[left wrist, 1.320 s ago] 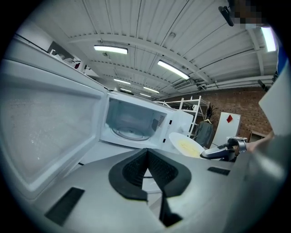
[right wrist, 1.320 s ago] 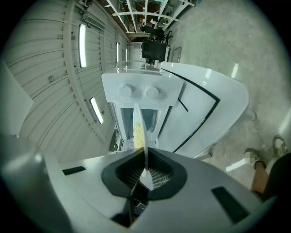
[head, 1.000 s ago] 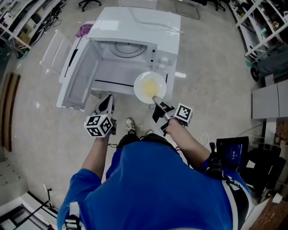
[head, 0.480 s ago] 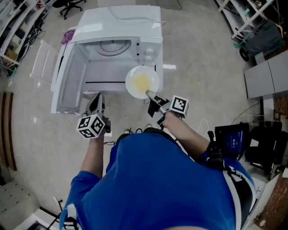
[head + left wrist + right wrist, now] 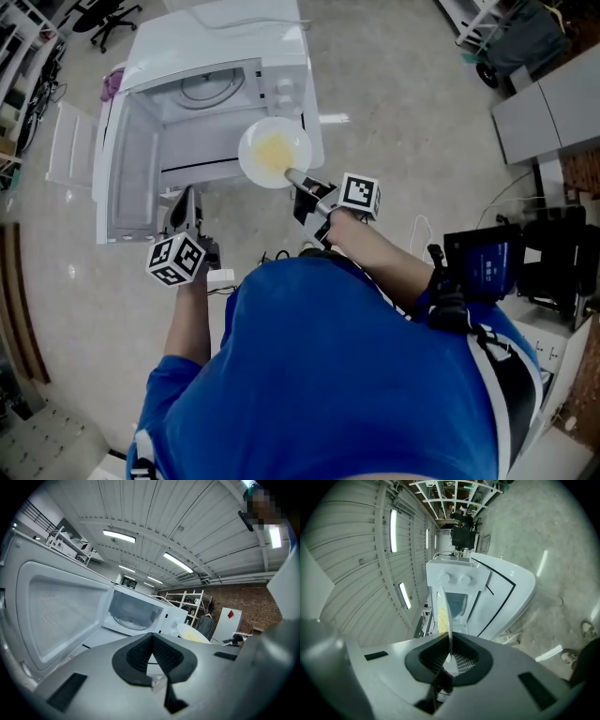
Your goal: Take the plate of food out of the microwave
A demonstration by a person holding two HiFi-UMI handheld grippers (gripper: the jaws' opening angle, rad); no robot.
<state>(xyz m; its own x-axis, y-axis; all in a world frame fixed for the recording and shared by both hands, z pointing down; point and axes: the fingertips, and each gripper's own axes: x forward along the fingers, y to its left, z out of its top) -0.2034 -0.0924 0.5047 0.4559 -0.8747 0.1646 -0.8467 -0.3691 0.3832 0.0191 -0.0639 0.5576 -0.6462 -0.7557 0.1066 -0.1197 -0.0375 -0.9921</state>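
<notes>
White microwave (image 5: 225, 47), white plate (image 5: 249, 161) w/ yellow food (image 5: 274, 150)

The round white plate (image 5: 273, 150) was out and level, yellow food heaped at its middle, hanging just in front of the control panel, its near rim pinched in the right gripper (image 5: 298, 178). The white microwave (image 5: 230, 52) stood with its door (image 5: 127, 173) swung wide left, glass turntable (image 5: 208, 86) showing inside.
</notes>
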